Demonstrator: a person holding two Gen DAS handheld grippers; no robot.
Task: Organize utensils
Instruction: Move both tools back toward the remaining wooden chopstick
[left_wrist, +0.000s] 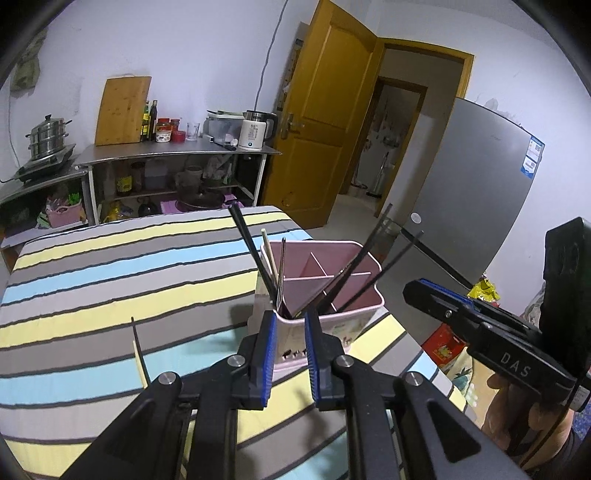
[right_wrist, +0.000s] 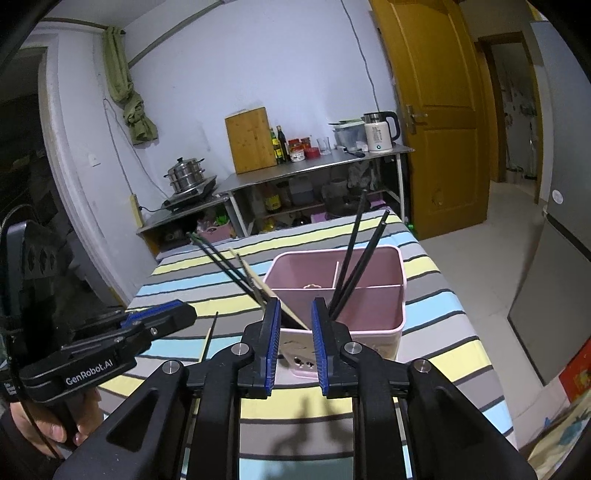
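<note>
A pink utensil holder (left_wrist: 343, 266) with dividers stands on the striped tablecloth (left_wrist: 110, 266); it also shows in the right wrist view (right_wrist: 373, 295). Black chopsticks (left_wrist: 354, 266) lean in its right compartment and a black chopstick (left_wrist: 251, 247), a wooden one and a metal one lean in its left. One chopstick (left_wrist: 139, 350) lies on the cloth to the left, also in the right wrist view (right_wrist: 209, 338). My left gripper (left_wrist: 290, 325) is open and empty, just in front of the holder. My right gripper (right_wrist: 295, 314) is open and empty, close before the holder.
A steel shelf table (left_wrist: 177, 151) with a cutting board, bottles and a kettle stands at the back wall. A steamer pot (left_wrist: 46, 136) sits on a cooker to the left. A wooden door (left_wrist: 325, 110) and a grey fridge (left_wrist: 476, 184) are on the right.
</note>
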